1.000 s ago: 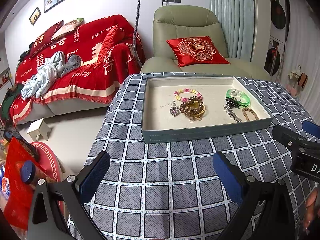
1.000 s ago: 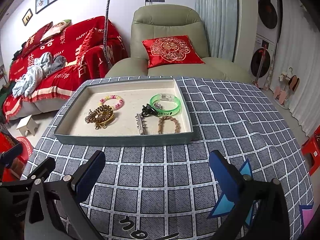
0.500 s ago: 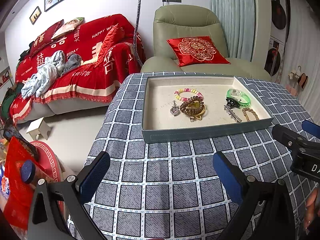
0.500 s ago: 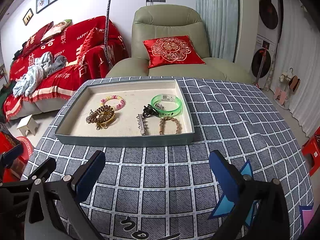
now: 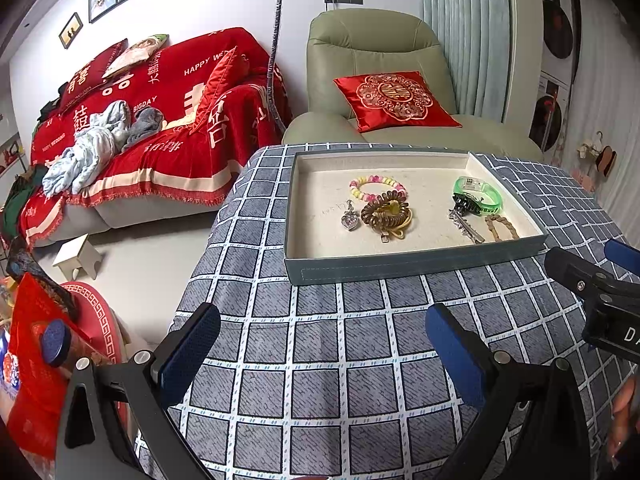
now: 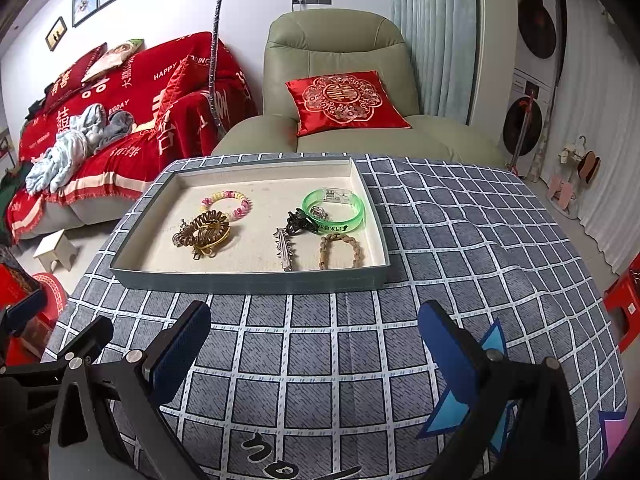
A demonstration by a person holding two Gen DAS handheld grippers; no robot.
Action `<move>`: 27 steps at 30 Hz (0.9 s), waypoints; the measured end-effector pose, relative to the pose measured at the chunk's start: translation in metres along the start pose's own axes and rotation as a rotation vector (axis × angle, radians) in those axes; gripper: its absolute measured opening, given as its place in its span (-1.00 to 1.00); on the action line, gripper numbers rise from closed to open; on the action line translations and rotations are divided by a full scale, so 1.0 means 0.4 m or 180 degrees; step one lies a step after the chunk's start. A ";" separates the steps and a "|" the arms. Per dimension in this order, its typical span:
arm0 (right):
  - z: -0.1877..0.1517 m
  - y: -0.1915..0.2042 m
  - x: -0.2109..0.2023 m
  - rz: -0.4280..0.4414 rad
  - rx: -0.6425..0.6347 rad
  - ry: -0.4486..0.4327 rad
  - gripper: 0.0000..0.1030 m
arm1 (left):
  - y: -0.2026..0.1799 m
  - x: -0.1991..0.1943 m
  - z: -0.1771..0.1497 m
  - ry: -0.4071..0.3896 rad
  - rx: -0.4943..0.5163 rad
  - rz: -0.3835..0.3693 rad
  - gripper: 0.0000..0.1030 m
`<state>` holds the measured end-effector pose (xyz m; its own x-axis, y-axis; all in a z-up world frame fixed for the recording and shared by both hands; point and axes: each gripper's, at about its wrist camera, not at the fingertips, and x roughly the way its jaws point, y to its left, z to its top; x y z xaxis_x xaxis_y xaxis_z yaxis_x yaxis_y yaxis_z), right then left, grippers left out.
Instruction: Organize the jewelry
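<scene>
A grey tray [image 5: 400, 268] [image 6: 248, 282] with a cream lining stands on the checked table. In it lie a pink-yellow bead bracelet [image 5: 377, 187] [image 6: 228, 203], a brown spiral hair tie on a gold clip [image 5: 386, 214] [image 6: 204, 232], a heart pendant [image 5: 350, 220], a green bangle [image 5: 478, 196] [image 6: 334, 210], a black claw clip [image 6: 300, 222], a silver hair clip [image 5: 466, 228] [image 6: 285, 250] and a tan braided bracelet [image 5: 502, 227] [image 6: 341, 251]. My left gripper [image 5: 324, 350] and right gripper [image 6: 316, 346] are open and empty, in front of the tray.
The table has a grey checked cloth [image 6: 460, 240]. A green armchair with a red cushion [image 5: 394, 98] stands behind it, a red-covered sofa [image 5: 140, 120] at the left. Blue paper shapes [image 6: 492, 344] lie on the cloth at the right. The right gripper's body [image 5: 592, 292] shows at the left view's right edge.
Both views have shifted very slightly toward the tray. Nothing in the tray has moved and both grippers stay open.
</scene>
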<state>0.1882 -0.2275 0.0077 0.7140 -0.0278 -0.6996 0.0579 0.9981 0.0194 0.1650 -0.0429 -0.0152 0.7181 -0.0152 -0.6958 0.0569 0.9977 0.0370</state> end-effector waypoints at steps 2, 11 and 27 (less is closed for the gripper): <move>0.000 0.000 0.000 -0.0001 -0.0003 -0.0002 1.00 | 0.000 0.001 0.000 0.0003 0.0000 0.0000 1.00; 0.001 0.001 0.000 0.0001 -0.0006 -0.0003 1.00 | 0.000 0.001 -0.001 0.0002 -0.0003 -0.0001 1.00; 0.000 0.008 0.002 0.0013 -0.0013 0.0009 1.00 | 0.008 0.007 -0.009 0.0051 -0.0039 -0.0008 1.00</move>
<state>0.1890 -0.2244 0.0073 0.7123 -0.0235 -0.7015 0.0522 0.9984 0.0195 0.1646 -0.0396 -0.0196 0.7067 -0.0168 -0.7073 0.0501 0.9984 0.0263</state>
